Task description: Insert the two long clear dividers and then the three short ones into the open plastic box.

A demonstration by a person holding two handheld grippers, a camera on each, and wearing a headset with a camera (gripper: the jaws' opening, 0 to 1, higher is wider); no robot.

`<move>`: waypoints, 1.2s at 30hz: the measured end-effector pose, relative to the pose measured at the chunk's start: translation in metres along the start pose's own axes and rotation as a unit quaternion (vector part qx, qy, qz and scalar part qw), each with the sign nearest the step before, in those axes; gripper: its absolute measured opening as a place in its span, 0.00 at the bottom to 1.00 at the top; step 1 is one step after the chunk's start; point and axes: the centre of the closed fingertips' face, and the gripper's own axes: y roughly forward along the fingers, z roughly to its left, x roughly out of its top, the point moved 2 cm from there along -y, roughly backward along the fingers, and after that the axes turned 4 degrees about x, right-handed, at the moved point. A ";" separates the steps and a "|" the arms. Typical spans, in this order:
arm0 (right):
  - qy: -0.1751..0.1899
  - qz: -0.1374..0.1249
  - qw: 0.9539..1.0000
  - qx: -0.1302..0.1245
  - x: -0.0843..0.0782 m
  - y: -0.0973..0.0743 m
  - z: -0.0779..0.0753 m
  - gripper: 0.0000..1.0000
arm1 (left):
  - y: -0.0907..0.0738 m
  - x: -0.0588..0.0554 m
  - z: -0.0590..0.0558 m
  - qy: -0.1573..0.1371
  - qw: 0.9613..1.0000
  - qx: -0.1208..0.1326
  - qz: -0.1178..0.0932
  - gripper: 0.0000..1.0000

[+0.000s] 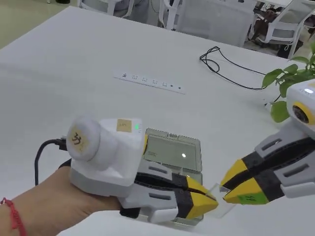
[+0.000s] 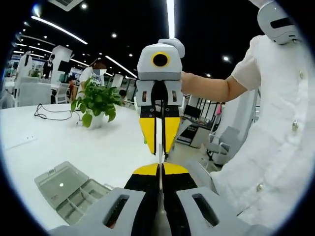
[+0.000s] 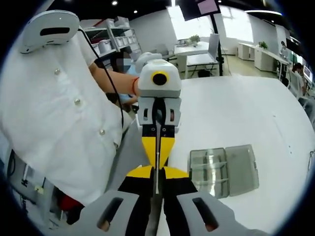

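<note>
The open plastic box (image 1: 173, 149) lies on the white table, its lid flat at the far side and its base partly hidden behind my left gripper (image 1: 211, 201). My right gripper (image 1: 227, 190) faces it tip to tip just right of the box. A small clear divider (image 1: 224, 206) spans the two sets of yellow tips, and both grippers are shut on it. In the left gripper view, my own jaws (image 2: 160, 169) meet the right gripper (image 2: 158, 147) head on, with the box (image 2: 74, 191) at lower left. In the right gripper view, the box (image 3: 224, 169) shows dividers inside its base.
A white power strip (image 1: 150, 81) lies mid-table, with a black cable (image 1: 221, 61) beyond it. A green plant (image 1: 290, 78) stands at the right edge. Chairs line the far side of the table. The person's white shirt (image 2: 275, 123) is close behind the grippers.
</note>
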 end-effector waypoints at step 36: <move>-0.003 0.000 1.000 0.005 -0.002 0.009 0.004 0.03 | -0.003 -0.006 -0.001 0.018 1.000 0.003 0.000 0.03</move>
